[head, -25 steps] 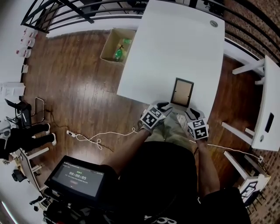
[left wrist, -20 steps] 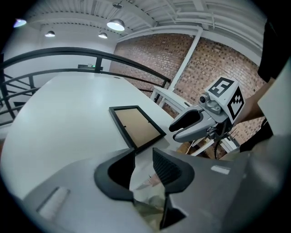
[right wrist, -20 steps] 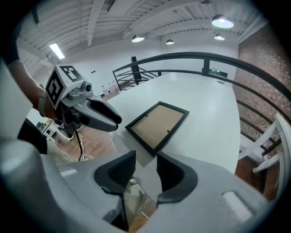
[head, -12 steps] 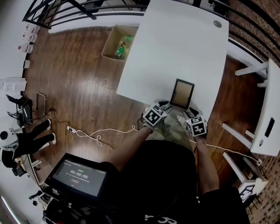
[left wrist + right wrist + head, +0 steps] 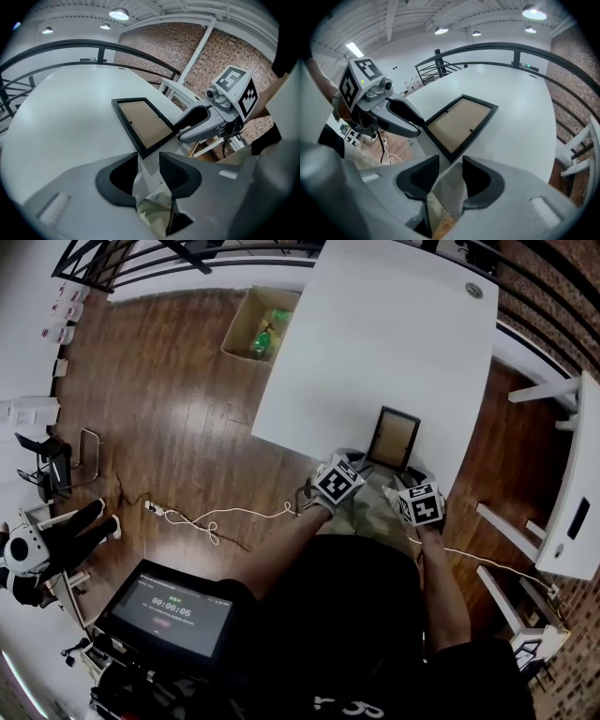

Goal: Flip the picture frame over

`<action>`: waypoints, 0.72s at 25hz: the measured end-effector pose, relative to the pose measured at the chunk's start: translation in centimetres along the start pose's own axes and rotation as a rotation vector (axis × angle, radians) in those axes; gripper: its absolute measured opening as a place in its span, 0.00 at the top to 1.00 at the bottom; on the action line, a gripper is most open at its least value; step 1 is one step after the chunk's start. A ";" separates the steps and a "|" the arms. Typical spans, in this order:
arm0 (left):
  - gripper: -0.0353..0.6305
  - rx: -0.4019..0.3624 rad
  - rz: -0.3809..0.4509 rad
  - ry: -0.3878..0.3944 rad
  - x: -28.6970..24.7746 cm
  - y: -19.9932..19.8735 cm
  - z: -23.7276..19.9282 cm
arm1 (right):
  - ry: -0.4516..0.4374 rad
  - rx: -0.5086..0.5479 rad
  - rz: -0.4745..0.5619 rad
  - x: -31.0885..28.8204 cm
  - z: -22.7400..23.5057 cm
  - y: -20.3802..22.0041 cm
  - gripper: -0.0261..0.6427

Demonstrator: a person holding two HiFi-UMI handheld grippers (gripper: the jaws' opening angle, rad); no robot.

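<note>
Two empty tools, the left gripper (image 5: 149,171) and the right gripper (image 5: 450,176), have just been spreading their jaws just short of the black picture frame (image 5: 392,438), which lies flat (brown board up) by the white table (image 5: 375,334) edge, so the flip looks unstarted.

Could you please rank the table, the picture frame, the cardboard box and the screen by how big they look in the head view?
1. table
2. screen, though it is nearest the camera, which enlarges it
3. box
4. frame, only slightly smaller than the box
</note>
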State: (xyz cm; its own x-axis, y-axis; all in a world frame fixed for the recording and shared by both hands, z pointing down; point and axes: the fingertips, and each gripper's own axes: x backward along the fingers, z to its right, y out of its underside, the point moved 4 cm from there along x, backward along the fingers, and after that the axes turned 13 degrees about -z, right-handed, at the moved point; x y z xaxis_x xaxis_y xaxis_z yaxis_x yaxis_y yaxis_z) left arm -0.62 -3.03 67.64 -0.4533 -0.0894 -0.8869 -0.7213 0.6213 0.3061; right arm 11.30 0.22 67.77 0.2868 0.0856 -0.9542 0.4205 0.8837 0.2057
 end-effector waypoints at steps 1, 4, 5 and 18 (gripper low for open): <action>0.73 -0.001 -0.005 -0.002 -0.1 -0.1 0.0 | 0.003 -0.001 -0.002 0.0 0.1 -0.1 0.75; 0.73 -0.004 -0.013 -0.009 -0.1 -0.2 0.0 | 0.007 -0.001 -0.005 0.0 0.1 -0.2 0.75; 0.73 0.000 -0.014 -0.009 -0.1 -0.1 0.0 | 0.008 0.000 -0.008 0.0 0.0 -0.2 0.75; 0.68 0.007 -0.006 0.030 -0.4 0.2 0.9 | -0.047 -0.010 0.009 0.0 -0.7 0.1 0.73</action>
State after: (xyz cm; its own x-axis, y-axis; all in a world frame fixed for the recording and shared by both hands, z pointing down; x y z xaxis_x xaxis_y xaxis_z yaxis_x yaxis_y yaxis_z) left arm -0.08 -2.19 67.73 -0.4647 -0.1158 -0.8779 -0.7201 0.6263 0.2985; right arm 10.75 0.59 67.66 0.3309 0.0722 -0.9409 0.4090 0.8876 0.2120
